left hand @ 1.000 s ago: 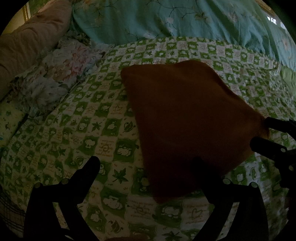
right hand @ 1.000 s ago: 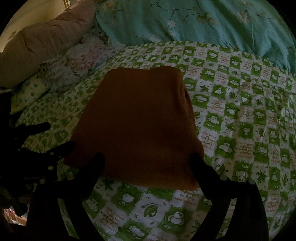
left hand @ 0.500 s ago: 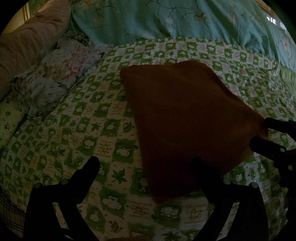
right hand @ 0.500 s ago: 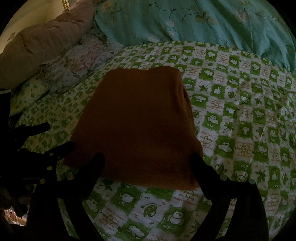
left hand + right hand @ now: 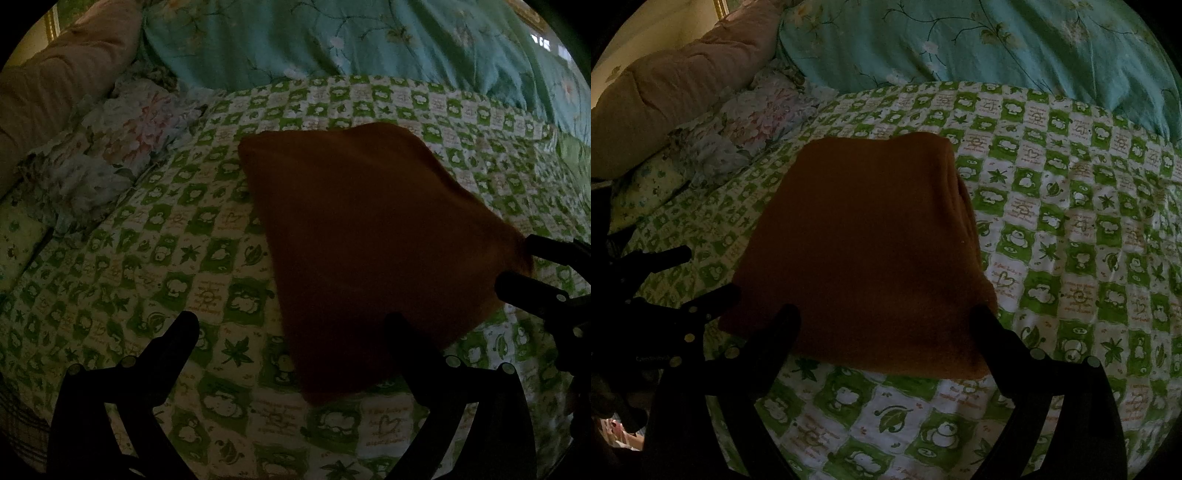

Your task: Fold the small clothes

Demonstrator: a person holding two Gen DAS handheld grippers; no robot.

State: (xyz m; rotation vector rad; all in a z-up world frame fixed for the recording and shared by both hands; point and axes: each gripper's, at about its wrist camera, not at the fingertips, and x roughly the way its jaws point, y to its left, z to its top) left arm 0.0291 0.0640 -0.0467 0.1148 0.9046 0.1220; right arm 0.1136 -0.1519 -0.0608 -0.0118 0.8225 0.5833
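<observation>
A folded brown cloth (image 5: 864,251) lies flat on the bed (image 5: 1071,229), both the left gripper (image 5: 291,328) and right gripper (image 5: 886,317) spread wide, holding nothing.

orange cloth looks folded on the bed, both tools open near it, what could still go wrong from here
1. The orange cloth shows stacked layers along its right edge; a nudge from the open right tool, whose fingers straddle its near edge, could slide them apart.
2. The left tool is open at the cloth's near corner; a finger might catch and lift that corner.
3. The green checked bedspread is soft and wrinkled, so pressing down may skew the fold.
</observation>
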